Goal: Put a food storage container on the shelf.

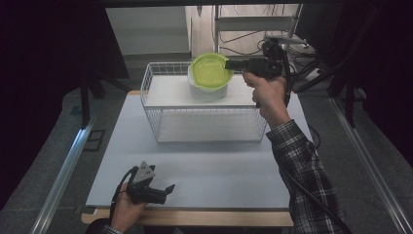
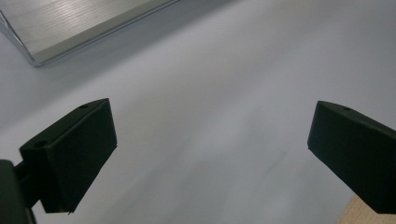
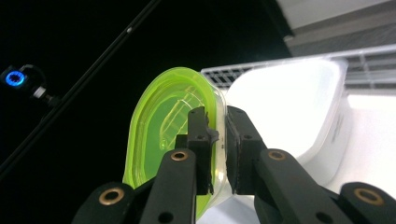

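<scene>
High view: the right gripper [image 1: 229, 64] is pinching the rim of the green lid [image 1: 210, 71], holding it tilted just above the white container [image 1: 208, 87], which is sitting on the shelf of the white wire basket [image 1: 155, 109]. The left gripper [image 1: 168, 189] is resting near the front edge of the pale table [image 1: 209, 170], away from the basket. Left gripper view: jaws are standing wide with nothing between them, just bare table surface and a metal rail [image 2: 70, 28] at the top. Right gripper view: jaws are clamping narrow on the lid's edge [image 3: 154, 140], with the container [image 3: 289, 107] open right behind it. Risk as I read it: the grip is only catching a thin rim (small contact patch), so the lid could be pivoting or slipping out and dropping into the basket; a trailing edge could also be snagging the container and tipping it. Surroundings: grey floor, dark curtains either side, cables and a rack behind.
</scene>
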The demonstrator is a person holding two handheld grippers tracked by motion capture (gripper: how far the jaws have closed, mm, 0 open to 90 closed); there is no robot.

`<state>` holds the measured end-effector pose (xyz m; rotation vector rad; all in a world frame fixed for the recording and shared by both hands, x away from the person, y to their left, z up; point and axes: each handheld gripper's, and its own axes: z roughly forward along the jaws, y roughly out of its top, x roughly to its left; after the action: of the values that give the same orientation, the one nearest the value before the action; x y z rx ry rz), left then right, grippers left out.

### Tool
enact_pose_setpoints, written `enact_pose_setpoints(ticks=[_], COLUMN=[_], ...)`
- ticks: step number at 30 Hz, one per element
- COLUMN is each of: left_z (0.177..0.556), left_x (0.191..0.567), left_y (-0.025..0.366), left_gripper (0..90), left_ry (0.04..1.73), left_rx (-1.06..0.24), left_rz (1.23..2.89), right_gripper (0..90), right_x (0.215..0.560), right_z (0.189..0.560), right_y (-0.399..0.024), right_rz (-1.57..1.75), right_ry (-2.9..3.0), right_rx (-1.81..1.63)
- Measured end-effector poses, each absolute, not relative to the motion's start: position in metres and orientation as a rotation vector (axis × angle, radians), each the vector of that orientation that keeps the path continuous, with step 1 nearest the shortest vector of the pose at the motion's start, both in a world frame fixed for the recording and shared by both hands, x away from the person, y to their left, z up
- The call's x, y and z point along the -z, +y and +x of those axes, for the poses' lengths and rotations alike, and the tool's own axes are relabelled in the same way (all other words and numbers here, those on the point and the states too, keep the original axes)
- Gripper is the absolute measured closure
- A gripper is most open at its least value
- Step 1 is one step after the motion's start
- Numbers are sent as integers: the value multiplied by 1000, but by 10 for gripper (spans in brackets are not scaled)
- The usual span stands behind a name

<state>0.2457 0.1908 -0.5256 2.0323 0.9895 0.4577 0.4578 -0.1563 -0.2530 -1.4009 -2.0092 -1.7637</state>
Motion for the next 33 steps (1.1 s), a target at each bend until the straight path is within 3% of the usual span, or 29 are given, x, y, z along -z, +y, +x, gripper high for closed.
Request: enact_pose_setpoints(ticks=[33], left_z=[246], left_x=[527], left_y=[187], left_gripper=[12], left_ry=[956], left_rx=[-451], left_rz=[2068], right_gripper=[793], right_x=[256], right_z=[503], right_y=[-130], right_rz=[-1637], right_ry=[-1989], right_rx=[1789])
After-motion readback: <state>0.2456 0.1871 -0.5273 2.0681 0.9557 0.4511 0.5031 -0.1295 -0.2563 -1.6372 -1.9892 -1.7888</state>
